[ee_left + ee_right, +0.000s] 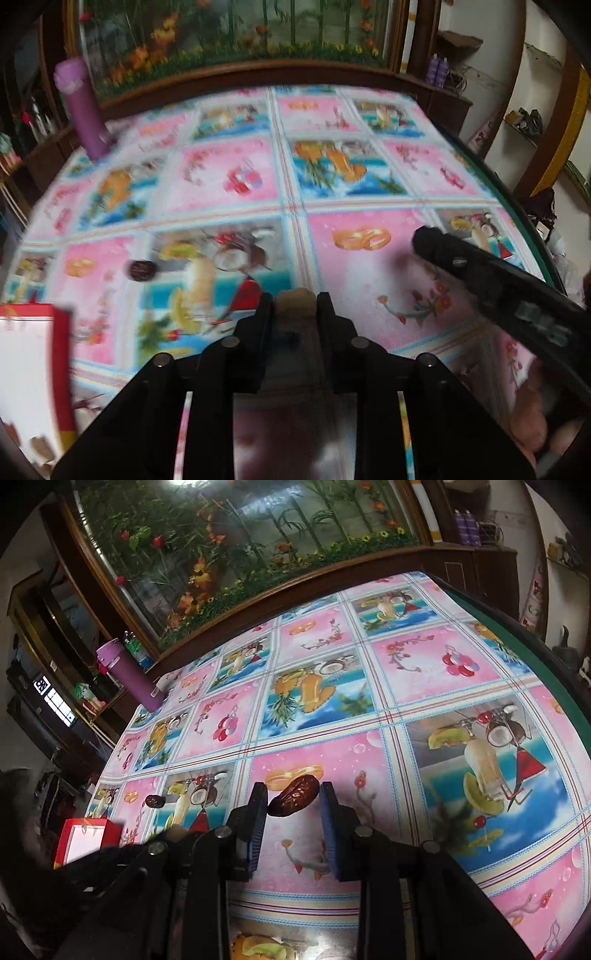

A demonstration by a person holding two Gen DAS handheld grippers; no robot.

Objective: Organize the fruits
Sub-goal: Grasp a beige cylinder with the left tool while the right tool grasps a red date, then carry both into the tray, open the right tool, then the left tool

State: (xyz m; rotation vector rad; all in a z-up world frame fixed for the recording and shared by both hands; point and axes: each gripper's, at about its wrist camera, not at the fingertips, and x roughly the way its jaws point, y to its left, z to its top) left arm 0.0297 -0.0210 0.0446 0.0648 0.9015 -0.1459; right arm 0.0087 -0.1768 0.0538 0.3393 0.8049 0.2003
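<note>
Watching both tongs over the table now.

Right gripper [293, 794]: pinching a date [295, 797] between its blue pads [258, 823]. The date sits slantwise at the tips, low end against one pad and high end against the other. It looks clear of the cloth [424, 657], over a pink square. This view is sharp, so the grip reads clean.

Left gripper [295, 306]: pressed nearly together on a small tan lump [295, 297] right at the tips. That view is smeared, so I can't tell what the lump is. Fingers [264, 314] are angled down at the cloth, over a blue picture square beside a pink one.

The two tools are close. In the left view the right one comes in from the right edge as a black bar, with its tip near the printed rings.

A second date [141, 270] lies loose on the cloth, off to the left and apart from both tools. Neither tool touches it.

Box [33, 369]: red rim, white inside, at the near left corner of the table. I can only see part of it, and what's inside is too blurred to call. The loose date is near it but outside it.

A purple flask [127, 672] stands upright at the far left edge. A glass case of plants [240, 535] runs along the back.
</note>
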